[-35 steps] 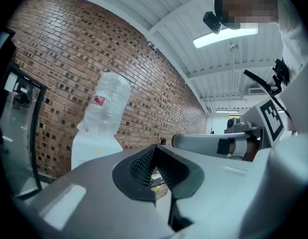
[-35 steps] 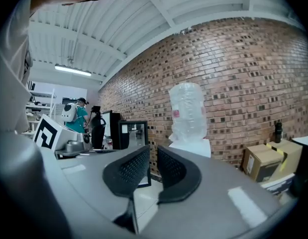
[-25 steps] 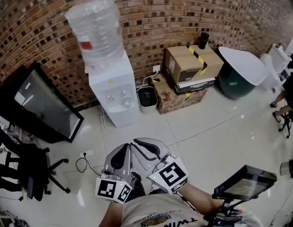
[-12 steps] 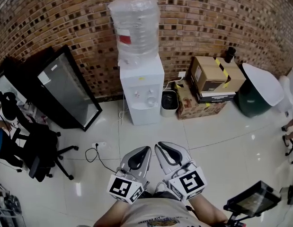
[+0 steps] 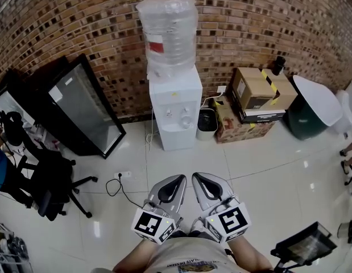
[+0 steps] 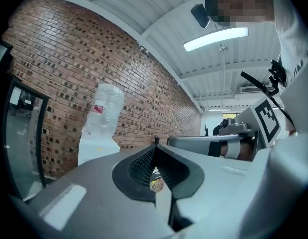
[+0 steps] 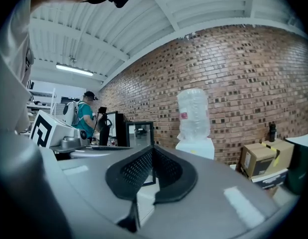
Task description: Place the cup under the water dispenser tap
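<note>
A white water dispenser with a clear bottle on top stands against the brick wall, its taps facing me. No cup shows in any view. My left gripper and right gripper are held side by side low in the head view, pointing level at the dispenser across a stretch of tiled floor. Both are shut with nothing between the jaws. The dispenser shows left of the shut left gripper in the left gripper view. It shows right of the shut right gripper in the right gripper view.
A black-framed glass panel leans on the wall at left, with an office chair and a floor cable nearby. Right of the dispenser are a small bin, stacked cardboard boxes and a green tub. A person stands far off.
The head view has swung so that the dispenser, earlier at upper left, now stands centred ahead. Both grippers have stayed side by side and shut.
</note>
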`<control>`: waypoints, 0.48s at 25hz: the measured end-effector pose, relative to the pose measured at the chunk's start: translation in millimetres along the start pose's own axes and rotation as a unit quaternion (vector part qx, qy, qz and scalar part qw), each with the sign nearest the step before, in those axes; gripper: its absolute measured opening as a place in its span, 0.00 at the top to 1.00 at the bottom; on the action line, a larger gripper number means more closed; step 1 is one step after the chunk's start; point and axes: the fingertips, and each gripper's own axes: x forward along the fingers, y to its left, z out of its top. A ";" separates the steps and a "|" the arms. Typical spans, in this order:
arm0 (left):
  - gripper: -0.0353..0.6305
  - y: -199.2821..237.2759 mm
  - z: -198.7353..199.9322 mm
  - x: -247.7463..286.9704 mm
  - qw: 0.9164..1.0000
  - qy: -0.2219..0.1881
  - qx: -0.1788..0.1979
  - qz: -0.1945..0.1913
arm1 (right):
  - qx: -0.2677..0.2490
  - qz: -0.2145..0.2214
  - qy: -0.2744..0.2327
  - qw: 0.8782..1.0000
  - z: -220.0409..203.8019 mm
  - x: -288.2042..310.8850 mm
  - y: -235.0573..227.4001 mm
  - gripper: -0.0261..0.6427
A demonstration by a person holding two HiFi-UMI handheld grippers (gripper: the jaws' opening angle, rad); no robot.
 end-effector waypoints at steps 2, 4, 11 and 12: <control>0.95 -1.9 1.3 -0.4 1.000 0.000 0.003 -0.003 | 0.001 -0.001 -0.001 1.000 0.1 -1.2 1.5 0.95; 0.95 -4.5 2.0 -1.5 1.000 -0.002 0.006 -0.005 | 0.002 -0.001 -0.002 1.000 -1.1 -2.7 2.6 0.95; 0.95 -7.1 -0.1 -5.8 1.000 -0.004 0.009 -0.004 | 0.001 0.009 -0.005 1.000 -3.8 -2.0 9.7 0.95; 0.95 -6.7 0.0 -6.3 1.000 -0.005 0.009 -0.002 | 0.002 0.010 -0.005 1.000 -4.2 -2.0 10.2 0.95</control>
